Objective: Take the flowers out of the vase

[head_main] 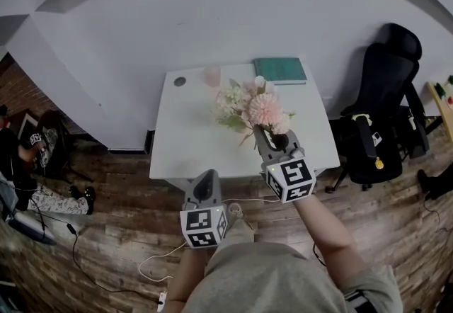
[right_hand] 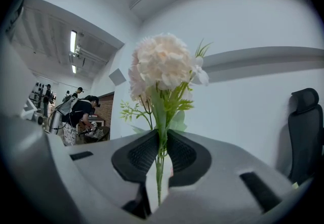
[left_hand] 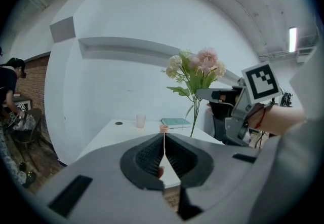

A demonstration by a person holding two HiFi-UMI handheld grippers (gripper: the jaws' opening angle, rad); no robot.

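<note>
Right gripper (right_hand: 161, 153) clamps the flowers (right_hand: 163, 63) by their green stems, jaws narrowly parted around them. I see left gripper (left_hand: 163, 152) pinched closed, empty.

The flowers (head_main: 260, 109), a bunch of pink and cream blooms with green leaves, stand upright above the table (head_main: 185, 136), thin green stems clamped in the right claw (right_hand: 161, 142). The vase (head_main: 211, 76), small, pale pink and cup-shaped, stands upright near the table's far edge, well apart from the flowers.
</note>
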